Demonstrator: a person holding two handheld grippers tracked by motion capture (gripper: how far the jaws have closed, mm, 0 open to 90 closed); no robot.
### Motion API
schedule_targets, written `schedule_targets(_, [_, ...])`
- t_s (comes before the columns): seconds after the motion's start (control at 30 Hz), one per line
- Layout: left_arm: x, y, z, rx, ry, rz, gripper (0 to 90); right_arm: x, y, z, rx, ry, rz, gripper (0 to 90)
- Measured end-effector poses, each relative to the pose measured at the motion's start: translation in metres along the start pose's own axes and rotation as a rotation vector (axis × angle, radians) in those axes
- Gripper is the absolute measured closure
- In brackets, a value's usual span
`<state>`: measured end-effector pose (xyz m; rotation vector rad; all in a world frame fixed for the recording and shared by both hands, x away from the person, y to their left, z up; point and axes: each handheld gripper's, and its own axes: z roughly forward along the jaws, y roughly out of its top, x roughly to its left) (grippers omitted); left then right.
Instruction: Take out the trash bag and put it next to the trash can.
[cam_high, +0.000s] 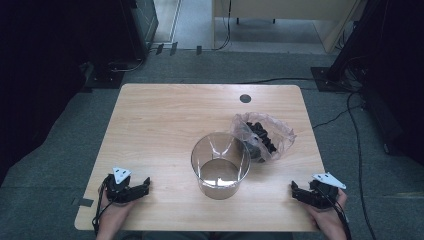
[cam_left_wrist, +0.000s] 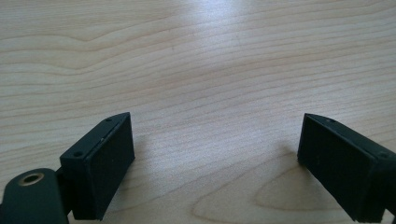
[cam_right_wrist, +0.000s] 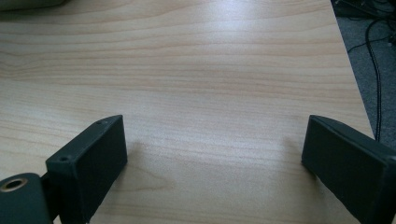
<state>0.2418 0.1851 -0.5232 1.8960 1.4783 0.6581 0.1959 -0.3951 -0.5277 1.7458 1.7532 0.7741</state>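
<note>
A clear glass cup (cam_high: 220, 165) stands upright near the middle of the wooden table (cam_high: 165, 115). Just behind and to its right lies an open clear plastic bag (cam_high: 272, 131) holding several small black pieces (cam_high: 261, 136). My left gripper (cam_high: 145, 184) rests at the table's front left, open, with bare wood between its jaws; in the left gripper view the gripper (cam_left_wrist: 215, 158) holds nothing. My right gripper (cam_high: 294, 189) rests at the front right, also open and empty, seen as the gripper (cam_right_wrist: 215, 161) over bare wood in the right gripper view.
A dark round hole (cam_high: 245, 98) sits near the table's far edge. The table's right edge (cam_right_wrist: 355, 79) runs close beside my right gripper, with grey floor and cables (cam_right_wrist: 378, 42) beyond. Dark equipment stands on both sides of the table.
</note>
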Motion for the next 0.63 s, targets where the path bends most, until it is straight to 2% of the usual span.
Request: schedule_targets(0.63, [0.0,0.0,0.0,0.0,0.0,0.0,10.3,-0.0027,-0.0032,-0.0034,0.0,0.004,0.002,6.5])
